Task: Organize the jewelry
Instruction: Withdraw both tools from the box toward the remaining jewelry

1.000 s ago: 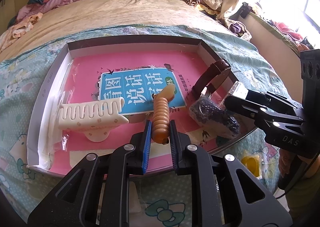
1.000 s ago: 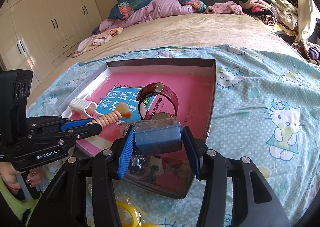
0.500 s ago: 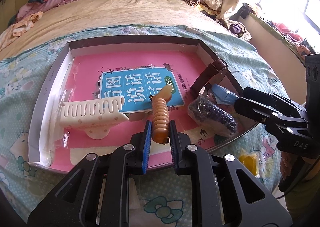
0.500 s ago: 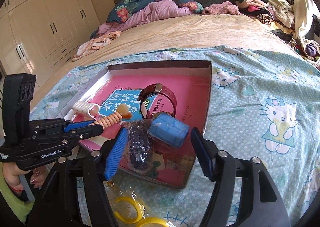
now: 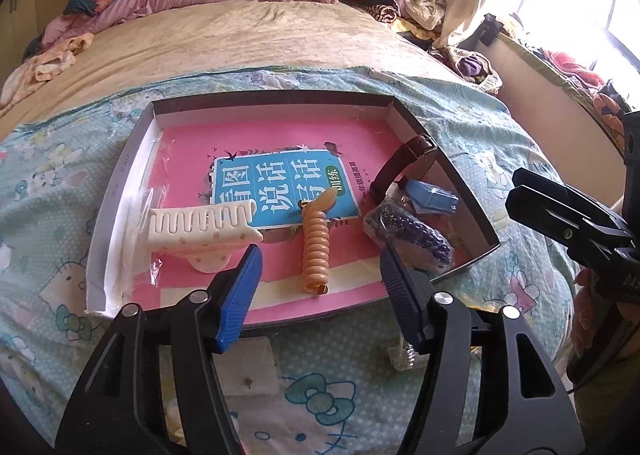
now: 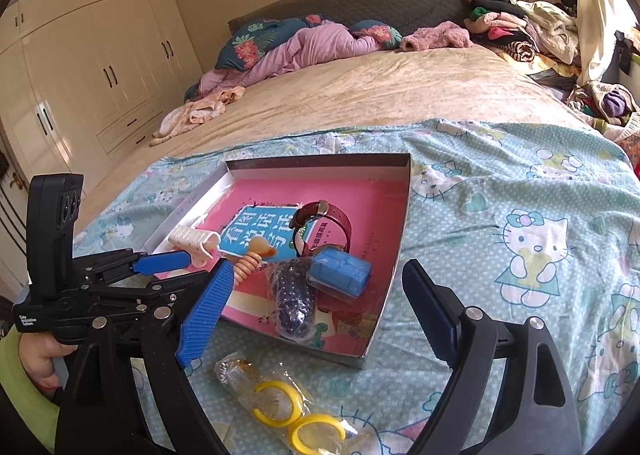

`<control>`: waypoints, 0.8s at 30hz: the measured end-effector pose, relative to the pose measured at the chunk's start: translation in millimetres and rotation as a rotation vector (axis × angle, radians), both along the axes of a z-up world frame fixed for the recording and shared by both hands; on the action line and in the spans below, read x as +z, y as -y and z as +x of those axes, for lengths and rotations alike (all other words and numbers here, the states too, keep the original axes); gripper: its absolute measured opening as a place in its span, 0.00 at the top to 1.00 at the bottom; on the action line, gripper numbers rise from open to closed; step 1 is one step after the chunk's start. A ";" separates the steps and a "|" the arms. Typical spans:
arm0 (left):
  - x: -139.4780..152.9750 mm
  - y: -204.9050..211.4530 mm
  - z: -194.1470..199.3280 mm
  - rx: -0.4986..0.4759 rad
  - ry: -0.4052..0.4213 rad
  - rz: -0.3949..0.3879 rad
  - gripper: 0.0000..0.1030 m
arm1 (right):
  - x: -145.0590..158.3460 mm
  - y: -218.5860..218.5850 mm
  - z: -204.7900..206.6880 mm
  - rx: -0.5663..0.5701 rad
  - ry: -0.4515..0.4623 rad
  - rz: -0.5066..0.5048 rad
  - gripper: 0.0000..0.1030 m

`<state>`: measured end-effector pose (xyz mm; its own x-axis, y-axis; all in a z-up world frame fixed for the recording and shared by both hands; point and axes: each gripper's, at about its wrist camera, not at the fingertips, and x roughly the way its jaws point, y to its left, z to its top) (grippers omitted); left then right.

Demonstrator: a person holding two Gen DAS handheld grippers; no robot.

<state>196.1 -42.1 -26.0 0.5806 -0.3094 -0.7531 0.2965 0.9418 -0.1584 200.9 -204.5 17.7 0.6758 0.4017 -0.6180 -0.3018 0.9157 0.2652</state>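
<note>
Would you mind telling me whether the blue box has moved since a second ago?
Yes. The blue box has left the right gripper, whose jaws have just been opening, and now lies in the tray against the watch.

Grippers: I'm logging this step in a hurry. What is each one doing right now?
Left gripper: jaws just opened, spiral hair tie released.
Right gripper: jaws just opened wide, blue box dropped in tray.

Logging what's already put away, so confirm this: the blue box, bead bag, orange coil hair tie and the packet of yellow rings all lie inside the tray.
Not quite. The packet of yellow rings lies on the bedspread outside the tray, at its near edge, as the right wrist view shows. The blue box, bead bag and orange coil hair tie do lie inside the tray.
</note>
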 end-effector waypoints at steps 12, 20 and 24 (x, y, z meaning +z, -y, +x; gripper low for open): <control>30.8 -13.6 -19.8 0.037 0.061 -0.028 0.10 | 25.2 -5.4 -20.5 0.013 0.059 -0.006 0.08; 46.0 -22.8 -35.5 0.060 0.104 -0.028 0.10 | 39.1 -10.3 -33.0 0.026 0.091 -0.010 0.07; 51.8 -27.6 -42.5 0.067 0.121 -0.029 0.10 | 45.3 -13.2 -38.5 0.034 0.104 -0.013 0.07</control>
<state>153.6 -14.6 25.8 0.6864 -0.2878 -0.6678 0.2520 0.9556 -0.1528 162.3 -191.3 63.0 0.7227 0.4177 -0.5506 -0.3581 0.9077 0.2187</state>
